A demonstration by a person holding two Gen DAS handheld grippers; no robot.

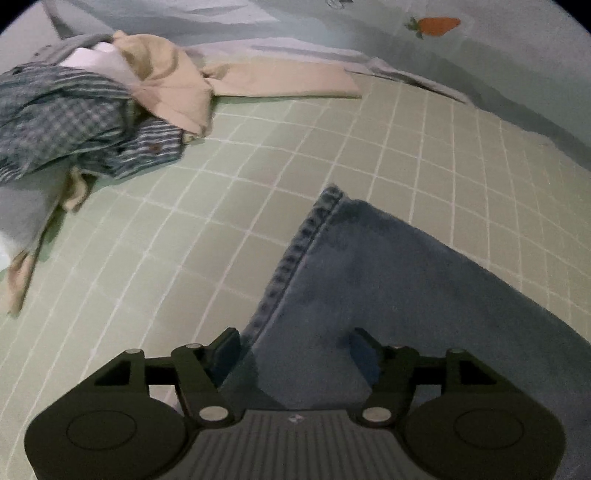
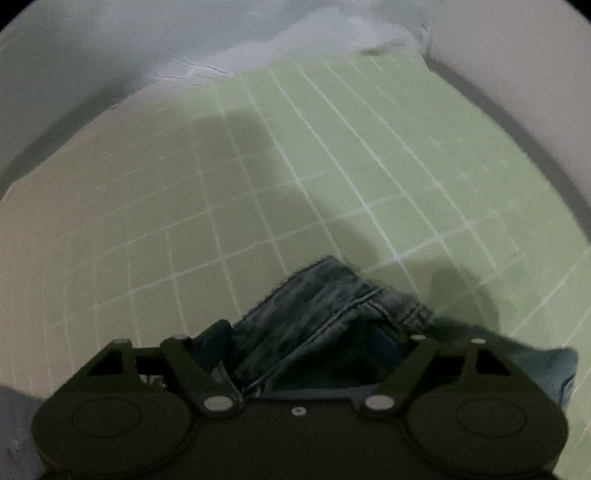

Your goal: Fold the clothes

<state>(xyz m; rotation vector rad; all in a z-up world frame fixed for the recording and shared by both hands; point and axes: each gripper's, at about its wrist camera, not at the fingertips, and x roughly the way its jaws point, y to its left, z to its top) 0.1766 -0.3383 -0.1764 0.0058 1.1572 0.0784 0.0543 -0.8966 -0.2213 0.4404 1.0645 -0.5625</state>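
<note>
A blue denim jeans leg [image 1: 388, 266] lies flat on the green grid mat [image 1: 258, 177], its stitched hem pointing away from me. My left gripper [image 1: 295, 347] hovers over the near part of that leg with its jaws wide apart, and the denim passes between the fingers without being pinched. In the right wrist view a bunched, seamed part of the jeans [image 2: 325, 291] sits on the mat [image 2: 258, 166]. My right gripper [image 2: 310, 343] stands open around it, its pads apart from the cloth. The view is blurred.
A heap of clothes lies at the mat's far left: a blue checked shirt [image 1: 74, 122] under a beige garment [image 1: 173, 85]. Pale bedding with a carrot print [image 1: 436, 26] borders the back. White crumpled fabric [image 2: 295, 40] lies beyond the mat's far edge.
</note>
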